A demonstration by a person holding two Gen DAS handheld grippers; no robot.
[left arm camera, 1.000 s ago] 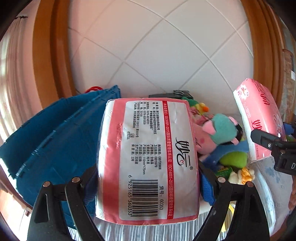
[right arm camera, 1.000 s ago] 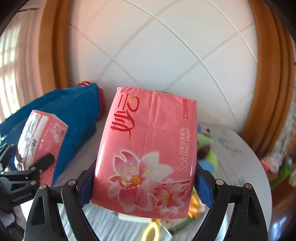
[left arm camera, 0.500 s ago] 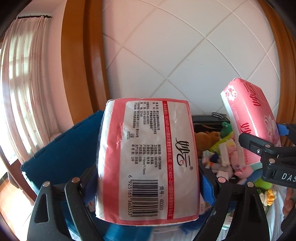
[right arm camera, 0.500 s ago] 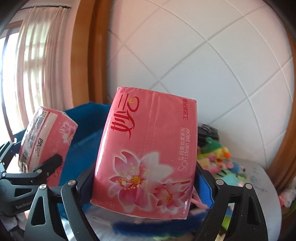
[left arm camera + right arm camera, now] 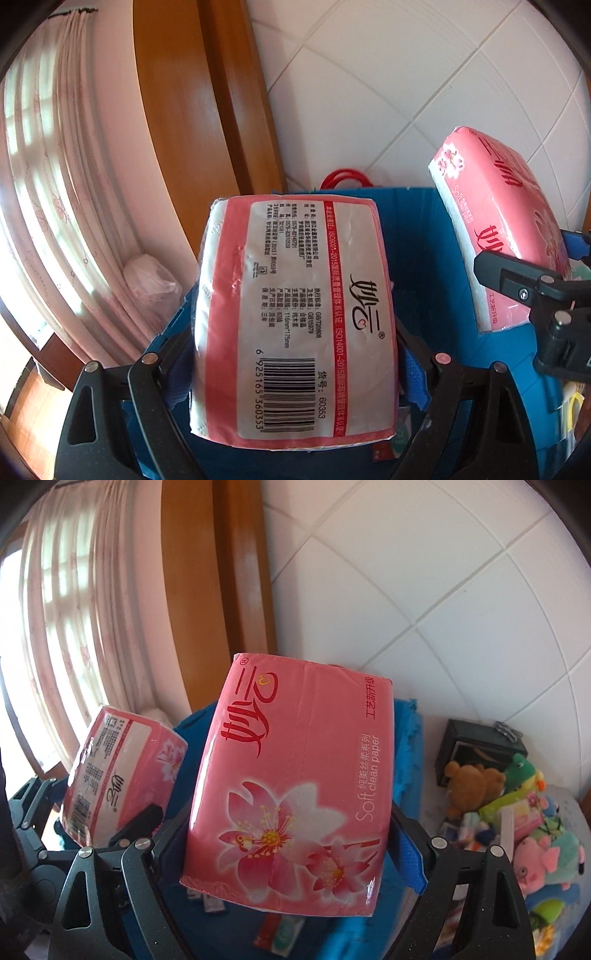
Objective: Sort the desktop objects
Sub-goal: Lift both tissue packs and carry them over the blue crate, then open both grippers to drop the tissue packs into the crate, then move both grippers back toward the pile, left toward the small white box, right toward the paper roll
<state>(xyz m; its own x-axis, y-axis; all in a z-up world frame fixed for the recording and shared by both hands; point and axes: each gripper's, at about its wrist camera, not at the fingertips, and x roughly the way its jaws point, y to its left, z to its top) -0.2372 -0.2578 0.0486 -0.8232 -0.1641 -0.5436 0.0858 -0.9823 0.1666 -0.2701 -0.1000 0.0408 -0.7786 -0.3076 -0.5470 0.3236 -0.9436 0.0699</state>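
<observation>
two pink tissue packs are being carried above the blue bin point(image 5: 450, 258): the left hand-held gripper point(image 5: 295, 369) is clamping the barcode-side pack point(image 5: 295, 317), the right hand-held gripper point(image 5: 291, 845) is clamping the flower-side pack point(image 5: 295, 786). both are looking light, soft, slippery-wrapped; gripping across the short sides is suiting them. several plush toys point(image 5: 517, 812) are lying on the bench.

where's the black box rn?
Right wrist view, right side: the black box stands on the table against the tiled wall, just behind the brown teddy at the back of the toy pile, right of the blue bin.
</observation>
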